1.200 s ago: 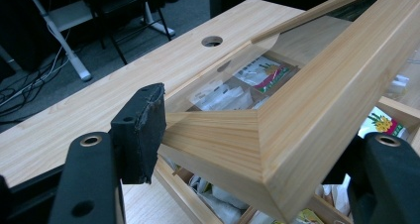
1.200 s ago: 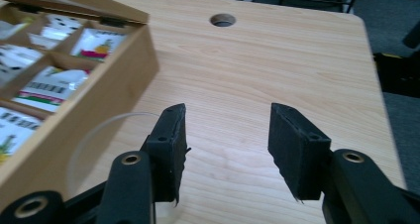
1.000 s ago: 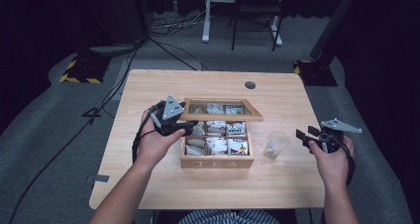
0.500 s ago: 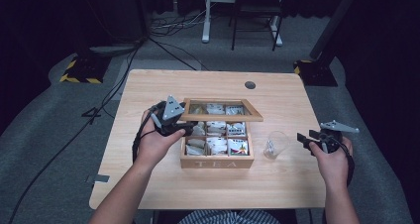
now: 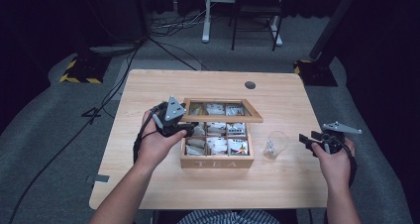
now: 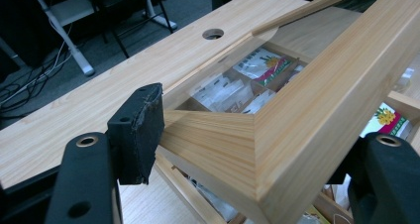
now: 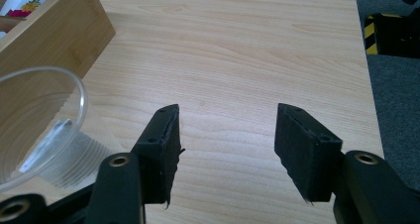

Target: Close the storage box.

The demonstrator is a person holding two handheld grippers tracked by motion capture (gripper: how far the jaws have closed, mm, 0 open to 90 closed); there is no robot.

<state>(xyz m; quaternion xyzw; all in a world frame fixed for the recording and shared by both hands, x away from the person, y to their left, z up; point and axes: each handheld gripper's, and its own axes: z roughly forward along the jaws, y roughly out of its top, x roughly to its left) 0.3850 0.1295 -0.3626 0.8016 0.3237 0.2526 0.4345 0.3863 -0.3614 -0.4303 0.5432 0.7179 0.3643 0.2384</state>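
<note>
A wooden tea box (image 5: 217,160) marked TEA sits mid-table with tea bags (image 5: 218,144) in its compartments. Its glass-paned lid (image 5: 228,118) is held up at a slant above the box. My left gripper (image 5: 187,127) is shut on the lid's left corner; in the left gripper view (image 6: 255,144) the wooden frame (image 6: 297,110) fills the gap and the left pad (image 6: 138,135) presses on its edge. My right gripper (image 5: 304,140) hovers over bare table to the right, open (image 7: 225,135) with nothing between its pads.
A clear plastic cup (image 5: 275,143) lies on its side between the box and the right gripper, seen close at the left of the right gripper view (image 7: 29,125). The table has a cable hole (image 5: 250,84) at the back. The table's right edge (image 7: 369,100) is near.
</note>
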